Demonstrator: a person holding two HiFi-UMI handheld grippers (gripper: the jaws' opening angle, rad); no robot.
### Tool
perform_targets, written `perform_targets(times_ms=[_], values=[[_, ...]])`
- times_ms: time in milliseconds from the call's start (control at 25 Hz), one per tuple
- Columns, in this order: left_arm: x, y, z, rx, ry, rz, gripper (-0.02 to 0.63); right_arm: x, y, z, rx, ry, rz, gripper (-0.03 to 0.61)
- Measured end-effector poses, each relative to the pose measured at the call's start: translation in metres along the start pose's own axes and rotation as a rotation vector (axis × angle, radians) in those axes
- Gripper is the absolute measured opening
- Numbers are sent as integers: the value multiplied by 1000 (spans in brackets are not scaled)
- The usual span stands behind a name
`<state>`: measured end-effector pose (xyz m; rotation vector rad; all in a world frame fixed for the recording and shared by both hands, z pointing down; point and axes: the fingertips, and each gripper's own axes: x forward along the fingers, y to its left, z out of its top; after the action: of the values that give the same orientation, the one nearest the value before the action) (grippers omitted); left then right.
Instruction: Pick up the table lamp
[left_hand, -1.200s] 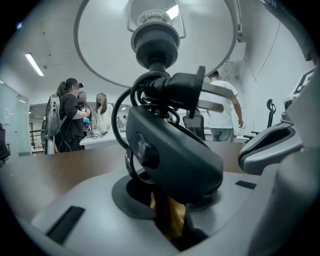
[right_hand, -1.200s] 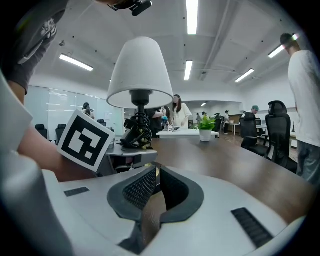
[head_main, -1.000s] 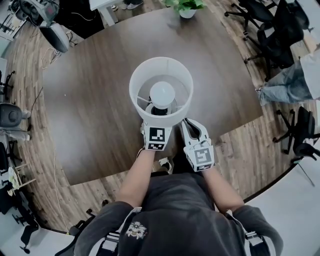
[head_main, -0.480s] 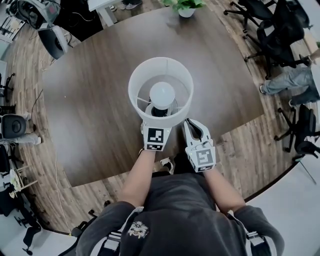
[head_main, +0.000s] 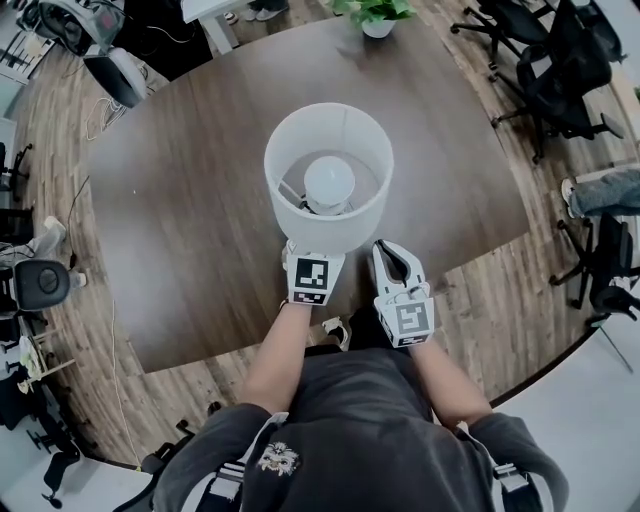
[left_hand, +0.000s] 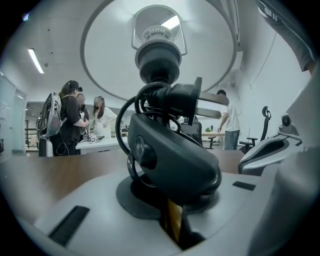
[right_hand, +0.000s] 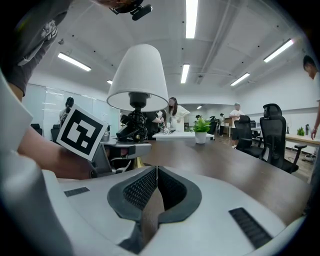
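1. A dark wooden table is filling the middle of an open office, with chairs ringing it and a potted plant sitting at its far end.
2. The table lamp is standing upright near the person's edge of the table, its white shade hiding the base from above.
3. The left gripper is reaching in under the shade. Its jaws are closing on the brass stem, which is filling the narrow slot between them. The wound cord and plug are sitting just above.
4. The right gripper is waiting just beside it, its jaws together on nothing.
5. The grasp looks to be finishing and the lift is not yet beginning. The next move is calling for a firm squeeze and a straight rise, since the shade may be tipping the lamp about that thin stem.
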<state>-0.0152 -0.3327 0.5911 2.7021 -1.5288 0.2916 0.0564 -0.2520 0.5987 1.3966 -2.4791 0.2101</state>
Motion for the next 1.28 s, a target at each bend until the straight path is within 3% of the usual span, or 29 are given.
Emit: perform_targets(times_ms=[240, 520, 1280], values=[[-10, 5, 0, -5, 6, 18, 55, -4, 1, 3, -3, -16, -6, 28], [-26, 6, 28, 8, -28, 7, 55, -8, 10, 18, -13, -41, -8, 28], [-83, 14, 142, 0, -97, -9, 55, -38, 40, 129, -30, -211, 48, 26]])
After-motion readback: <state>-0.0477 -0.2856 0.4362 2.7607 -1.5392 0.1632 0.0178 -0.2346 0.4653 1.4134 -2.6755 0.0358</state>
